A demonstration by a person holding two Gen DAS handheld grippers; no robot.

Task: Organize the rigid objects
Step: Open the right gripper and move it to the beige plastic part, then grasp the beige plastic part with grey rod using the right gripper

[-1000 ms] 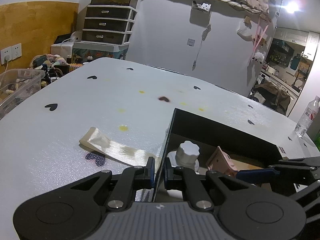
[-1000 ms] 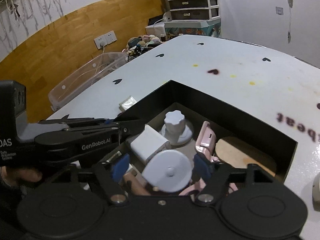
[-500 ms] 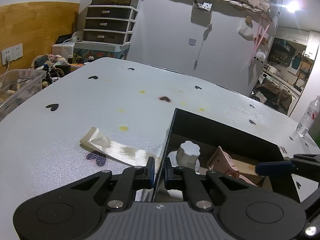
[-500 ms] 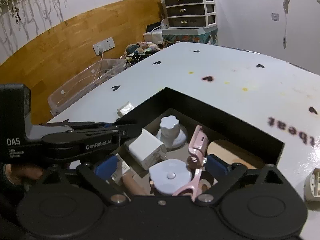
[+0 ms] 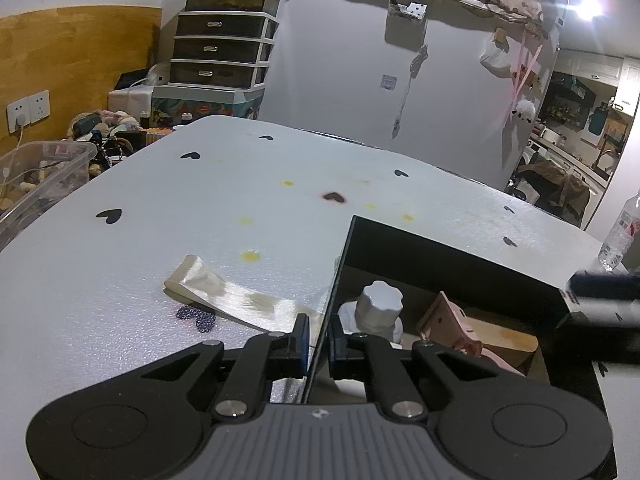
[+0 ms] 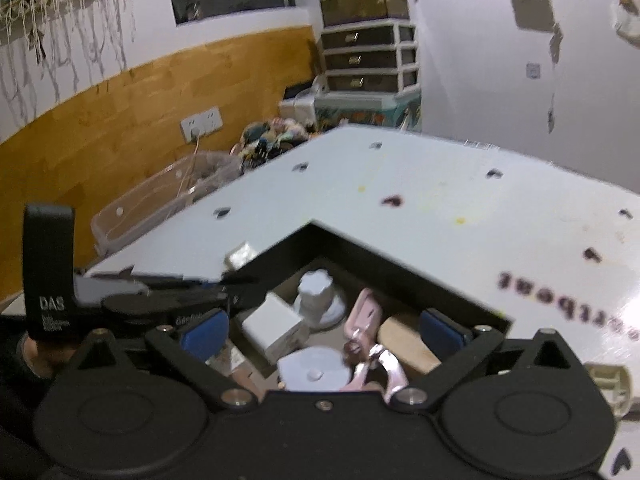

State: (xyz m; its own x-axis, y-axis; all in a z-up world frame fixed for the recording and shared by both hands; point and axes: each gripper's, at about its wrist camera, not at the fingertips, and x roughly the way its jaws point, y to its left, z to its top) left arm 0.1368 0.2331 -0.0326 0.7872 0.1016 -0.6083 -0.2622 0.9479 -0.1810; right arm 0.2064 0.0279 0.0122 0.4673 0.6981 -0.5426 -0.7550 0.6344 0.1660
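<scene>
A black open box [image 5: 448, 256] [image 6: 400, 264] sits on the white table. In it lie a white knob on a round base [image 5: 380, 304] [image 6: 316, 292], a pink clip [image 5: 448, 320] [image 6: 364, 316], a white cube [image 6: 276, 322], a pale heart-shaped lid [image 6: 314, 372] and a wooden piece [image 5: 504, 340]. My left gripper [image 5: 318, 344] is shut on the box's left wall. My right gripper [image 6: 324, 332] is open and empty, above the box's near side.
A cream ribbon strip [image 5: 224, 300] lies on the table left of the box. A small cream object [image 6: 608, 384] sits at the right of the box. A clear bin [image 5: 36, 176] and a drawer unit [image 5: 224, 52] stand beyond the table's left edge. A water bottle [image 5: 618, 232] is at far right.
My right gripper has opened, let go of the heart-shaped lid into the box, and drawn back and up. The left gripper has stayed on the box wall.
</scene>
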